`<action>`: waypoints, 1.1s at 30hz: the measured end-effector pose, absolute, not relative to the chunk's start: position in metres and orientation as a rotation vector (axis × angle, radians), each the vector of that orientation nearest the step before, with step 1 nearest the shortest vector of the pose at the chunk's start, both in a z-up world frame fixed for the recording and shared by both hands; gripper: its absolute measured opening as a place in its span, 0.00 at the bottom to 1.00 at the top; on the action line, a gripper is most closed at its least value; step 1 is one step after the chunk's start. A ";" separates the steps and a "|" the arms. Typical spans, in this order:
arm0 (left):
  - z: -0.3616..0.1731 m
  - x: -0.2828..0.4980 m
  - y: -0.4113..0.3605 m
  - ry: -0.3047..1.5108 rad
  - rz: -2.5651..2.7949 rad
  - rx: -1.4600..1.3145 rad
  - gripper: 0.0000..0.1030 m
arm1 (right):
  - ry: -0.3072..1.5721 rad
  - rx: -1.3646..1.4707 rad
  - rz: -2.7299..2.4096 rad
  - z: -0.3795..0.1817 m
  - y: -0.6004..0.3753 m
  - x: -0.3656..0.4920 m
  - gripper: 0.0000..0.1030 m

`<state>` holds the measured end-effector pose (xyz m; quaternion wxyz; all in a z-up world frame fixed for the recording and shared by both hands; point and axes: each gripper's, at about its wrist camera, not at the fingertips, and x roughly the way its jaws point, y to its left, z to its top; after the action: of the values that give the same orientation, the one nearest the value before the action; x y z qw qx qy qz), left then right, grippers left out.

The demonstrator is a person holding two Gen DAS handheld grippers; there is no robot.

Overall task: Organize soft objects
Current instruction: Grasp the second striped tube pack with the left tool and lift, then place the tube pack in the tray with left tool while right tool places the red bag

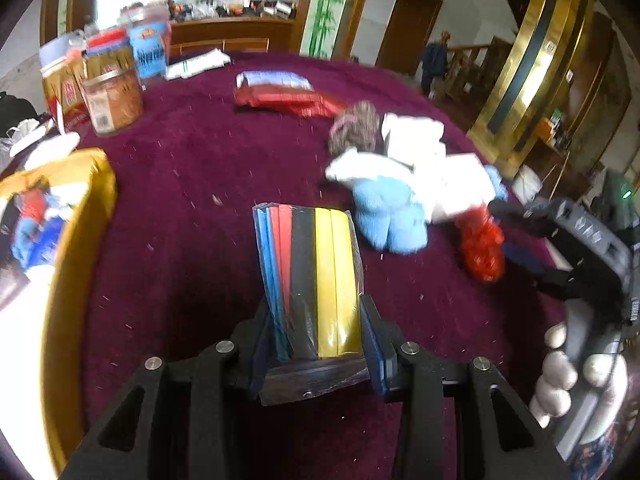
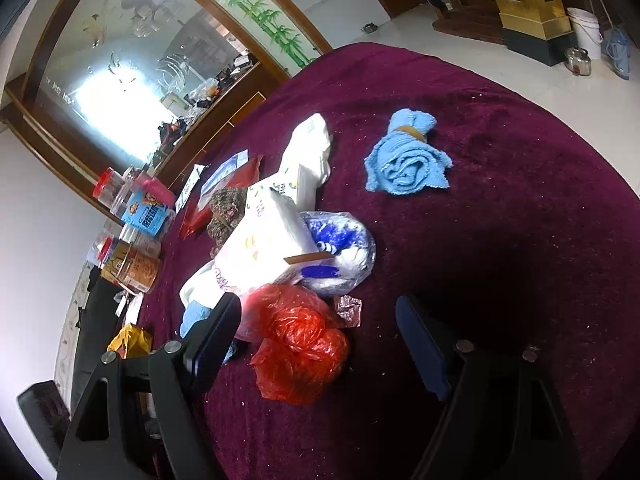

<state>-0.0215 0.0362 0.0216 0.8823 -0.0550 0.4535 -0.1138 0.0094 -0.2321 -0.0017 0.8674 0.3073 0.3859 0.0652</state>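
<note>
My left gripper (image 1: 316, 340) is shut on a clear pack of coloured strips (image 1: 312, 268), blue, red, black and yellow, held above the maroon tablecloth (image 1: 192, 184). A yellow bag (image 1: 68, 248) holding soft items stands at the left. My right gripper (image 2: 316, 340) is open and empty, with a crumpled red plastic bag (image 2: 300, 352) lying between its fingers. A pile of soft things sits beyond it: white packs (image 2: 272, 236), a blue-and-white bagged item (image 2: 340, 252) and a rolled light-blue towel (image 2: 408, 164). The pile also shows in the left wrist view (image 1: 400, 184).
Jars and tins (image 1: 108, 76) stand at the far left of the table; they also show in the right wrist view (image 2: 136, 232). A red and blue foil pack (image 1: 280, 92) lies at the back. The table edge drops to the floor at the right (image 2: 560, 80).
</note>
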 end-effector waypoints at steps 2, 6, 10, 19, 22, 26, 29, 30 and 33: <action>0.016 -0.018 0.029 0.954 -0.224 -0.089 0.42 | 0.817 0.635 0.146 -0.002 -0.230 0.010 0.76; 0.014 -0.012 0.021 0.951 -0.203 -0.052 0.54 | 0.831 0.591 0.145 0.000 -0.220 0.008 0.76; 0.012 -0.012 0.013 0.933 -0.184 0.008 0.55 | 0.841 0.517 0.138 0.002 -0.209 0.007 0.76; 0.028 -0.032 0.039 0.916 -0.213 -0.099 0.41 | 0.853 0.394 0.119 0.003 -0.194 0.008 0.76; 0.038 -0.048 0.050 0.899 -0.234 -0.147 0.42 | 0.856 0.369 0.125 0.003 -0.190 0.008 0.76; 0.051 -0.074 0.073 0.868 -0.247 -0.230 0.42 | 0.852 0.362 0.128 0.003 -0.190 0.007 0.74; 0.058 -0.095 0.103 0.842 -0.236 -0.295 0.42 | 0.852 0.355 0.120 0.003 -0.191 0.007 0.71; 0.061 -0.101 0.113 0.833 -0.227 -0.311 0.42 | 0.853 0.351 0.113 0.003 -0.191 0.007 0.65; 0.069 -0.118 0.148 0.802 -0.185 -0.343 0.42 | 0.871 0.343 0.095 0.002 -0.192 0.007 0.39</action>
<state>-0.1178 0.1476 0.0694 0.9022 -0.1659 0.3880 -0.0894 0.0075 -0.1919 0.0017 0.8913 0.1653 0.4197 0.0457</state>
